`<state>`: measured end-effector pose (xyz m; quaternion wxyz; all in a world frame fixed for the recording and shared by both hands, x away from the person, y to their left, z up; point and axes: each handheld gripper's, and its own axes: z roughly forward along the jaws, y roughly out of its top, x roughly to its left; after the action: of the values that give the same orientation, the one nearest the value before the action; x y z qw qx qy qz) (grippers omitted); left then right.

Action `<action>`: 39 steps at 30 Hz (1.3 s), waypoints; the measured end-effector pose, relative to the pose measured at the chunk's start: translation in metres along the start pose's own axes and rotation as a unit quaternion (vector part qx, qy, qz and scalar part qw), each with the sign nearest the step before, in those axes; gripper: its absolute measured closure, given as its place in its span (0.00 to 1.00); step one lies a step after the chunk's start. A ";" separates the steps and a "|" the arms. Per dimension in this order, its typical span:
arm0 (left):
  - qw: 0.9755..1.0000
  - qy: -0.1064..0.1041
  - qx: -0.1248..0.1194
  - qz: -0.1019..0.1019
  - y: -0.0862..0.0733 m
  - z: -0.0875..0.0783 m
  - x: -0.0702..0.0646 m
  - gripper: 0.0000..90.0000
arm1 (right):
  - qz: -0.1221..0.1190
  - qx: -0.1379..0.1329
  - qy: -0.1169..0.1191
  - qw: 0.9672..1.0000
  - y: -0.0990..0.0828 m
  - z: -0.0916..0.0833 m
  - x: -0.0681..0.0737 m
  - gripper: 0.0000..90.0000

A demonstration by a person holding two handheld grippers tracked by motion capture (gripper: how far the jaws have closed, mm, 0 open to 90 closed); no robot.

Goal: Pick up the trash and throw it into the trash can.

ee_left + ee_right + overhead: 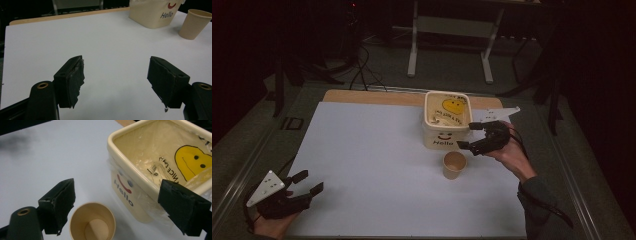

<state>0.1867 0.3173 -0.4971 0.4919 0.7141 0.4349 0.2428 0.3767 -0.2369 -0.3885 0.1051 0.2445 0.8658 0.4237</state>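
The high view looks forward and down over the whole table [377, 150]; each gripper view sits low and close, and all three share the bin [446, 120] and cup [454, 165]

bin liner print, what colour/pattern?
A yellow smiley face with black lettering on the clear liner inside the cream bin; clearest in the right gripper view.

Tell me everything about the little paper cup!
The cup is plain tan paper with a rolled rim, wider at the top. It stands upright and empty on the white sheet, just in front of the cream bin marked "Hello", apart from it. Nothing touches it. The right gripper hangs open just above and beside it, its black fingers spread wide.
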 end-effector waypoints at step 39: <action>1.000 -0.002 0.000 -0.004 -0.001 0.000 0.000 0.33 | -0.010 0.234 -0.011 0.972 0.053 0.033 0.007 0.13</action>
<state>0.1862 0.3178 -0.4982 0.4937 0.7127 0.4368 0.2398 0.4010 -0.1827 -0.3676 0.0580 0.2585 0.9422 0.2052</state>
